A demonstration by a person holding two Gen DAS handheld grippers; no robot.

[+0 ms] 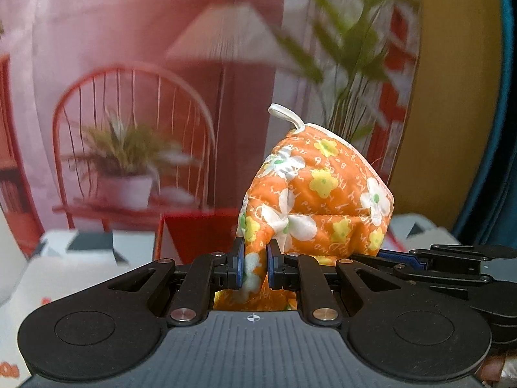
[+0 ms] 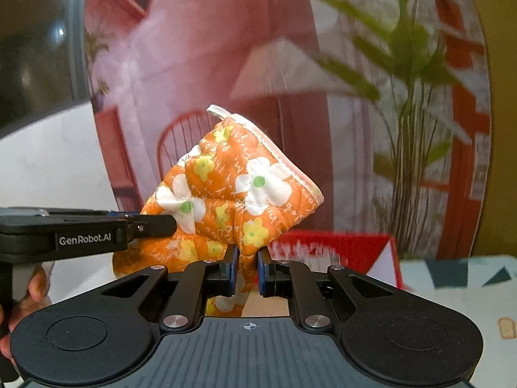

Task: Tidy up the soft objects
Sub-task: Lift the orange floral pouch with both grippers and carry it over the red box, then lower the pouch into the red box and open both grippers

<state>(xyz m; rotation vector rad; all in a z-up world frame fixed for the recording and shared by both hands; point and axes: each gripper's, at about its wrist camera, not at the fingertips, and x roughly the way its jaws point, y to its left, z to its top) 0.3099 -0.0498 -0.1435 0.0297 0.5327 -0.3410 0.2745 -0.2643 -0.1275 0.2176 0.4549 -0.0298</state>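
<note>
Pinching opposite edges of the floral pot holder, the left tool and right tool hold it aloft.

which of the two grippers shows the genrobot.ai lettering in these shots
The left gripper, seen side-on in the right wrist view, clamping the orange flowered quilted cloth. The right gripper shows no lettering.

Each camera sits on its own gripper and looks forward along the fingers, tipped a bit down. Both are very close to the orange flowered cloth at 12 o'clock, and both see the red box.
</note>
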